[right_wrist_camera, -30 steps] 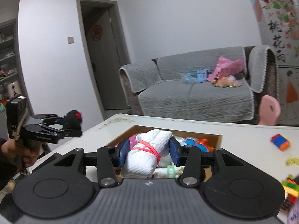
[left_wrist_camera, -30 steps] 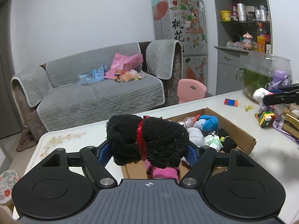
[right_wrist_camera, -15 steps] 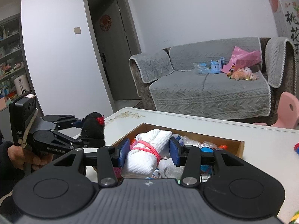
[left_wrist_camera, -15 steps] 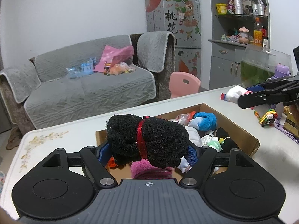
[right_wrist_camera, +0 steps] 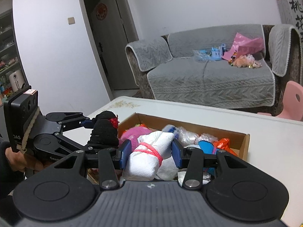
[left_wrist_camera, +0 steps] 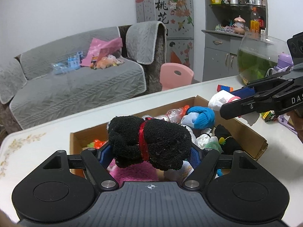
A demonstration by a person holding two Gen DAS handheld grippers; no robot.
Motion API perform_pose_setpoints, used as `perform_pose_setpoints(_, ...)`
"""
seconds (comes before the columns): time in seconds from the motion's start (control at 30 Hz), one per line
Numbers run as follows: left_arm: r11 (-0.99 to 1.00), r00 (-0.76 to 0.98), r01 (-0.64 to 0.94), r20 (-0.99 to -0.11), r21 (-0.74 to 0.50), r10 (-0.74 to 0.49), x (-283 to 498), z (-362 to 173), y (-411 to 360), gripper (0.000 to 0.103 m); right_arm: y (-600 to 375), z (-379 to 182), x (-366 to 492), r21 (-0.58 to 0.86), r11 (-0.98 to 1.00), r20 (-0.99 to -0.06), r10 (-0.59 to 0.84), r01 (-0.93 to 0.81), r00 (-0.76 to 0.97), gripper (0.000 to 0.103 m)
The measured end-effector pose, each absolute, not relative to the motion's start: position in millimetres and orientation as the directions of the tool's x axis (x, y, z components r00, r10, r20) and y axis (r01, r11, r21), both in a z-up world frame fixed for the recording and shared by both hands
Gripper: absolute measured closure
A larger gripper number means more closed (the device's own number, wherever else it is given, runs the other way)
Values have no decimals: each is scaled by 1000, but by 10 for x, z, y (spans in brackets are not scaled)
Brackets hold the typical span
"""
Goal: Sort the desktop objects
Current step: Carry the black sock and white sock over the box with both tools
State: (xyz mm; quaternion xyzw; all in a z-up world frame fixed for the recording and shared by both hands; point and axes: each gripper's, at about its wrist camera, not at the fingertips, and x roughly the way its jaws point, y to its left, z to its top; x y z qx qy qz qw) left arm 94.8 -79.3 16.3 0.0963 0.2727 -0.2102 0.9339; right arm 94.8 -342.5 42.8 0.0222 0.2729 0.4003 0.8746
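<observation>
My left gripper [left_wrist_camera: 149, 152] is shut on a black sock roll [left_wrist_camera: 149, 141] tied with a red band, held just above the near end of an open cardboard box [left_wrist_camera: 251, 141]. My right gripper [right_wrist_camera: 150, 152] is shut on a white sock bundle [right_wrist_camera: 149, 155] tied with a pink band, also over the box [right_wrist_camera: 244, 145]. Each gripper shows in the other's view: the right gripper [left_wrist_camera: 230, 103] with the white bundle [left_wrist_camera: 219, 100], the left gripper [right_wrist_camera: 89, 130] with the black roll [right_wrist_camera: 105, 132]. Inside the box lie several rolled socks, among them a blue one [left_wrist_camera: 203, 117] and a pink one [left_wrist_camera: 136, 171].
The box sits on a white table [left_wrist_camera: 47, 132]. At its right end stand a fish bowl [left_wrist_camera: 259, 60], a coloured block [left_wrist_camera: 225, 88] and a puzzle cube [left_wrist_camera: 268, 115]. Behind are a grey sofa [right_wrist_camera: 208, 75], a pink chair [left_wrist_camera: 176, 75] and a fridge [left_wrist_camera: 164, 9].
Both grippers have come closer over the box, each with its sock bundle. The left gripper has sunk toward the box's near end, and the right gripper now reaches in from the right.
</observation>
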Motion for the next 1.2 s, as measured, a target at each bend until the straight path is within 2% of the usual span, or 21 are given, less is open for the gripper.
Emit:
perform_pose_setpoints(0.57,894,743,446,-571,33,-350,1067,33,-870,23,-3392,342,1068,269,695,-501,692,-666,520,61)
perform_pose_setpoints(0.9,907,783,421,-517,29,-347,1105,284,-857,23,-3405,382,1056,262,695,-491,693,-669,528,61)
perform_pose_setpoints(1.2,901,772,434,-517,1,-371,1297,315,-979,23,-3341,361,1110,249,695,-497,689,-674,527,61)
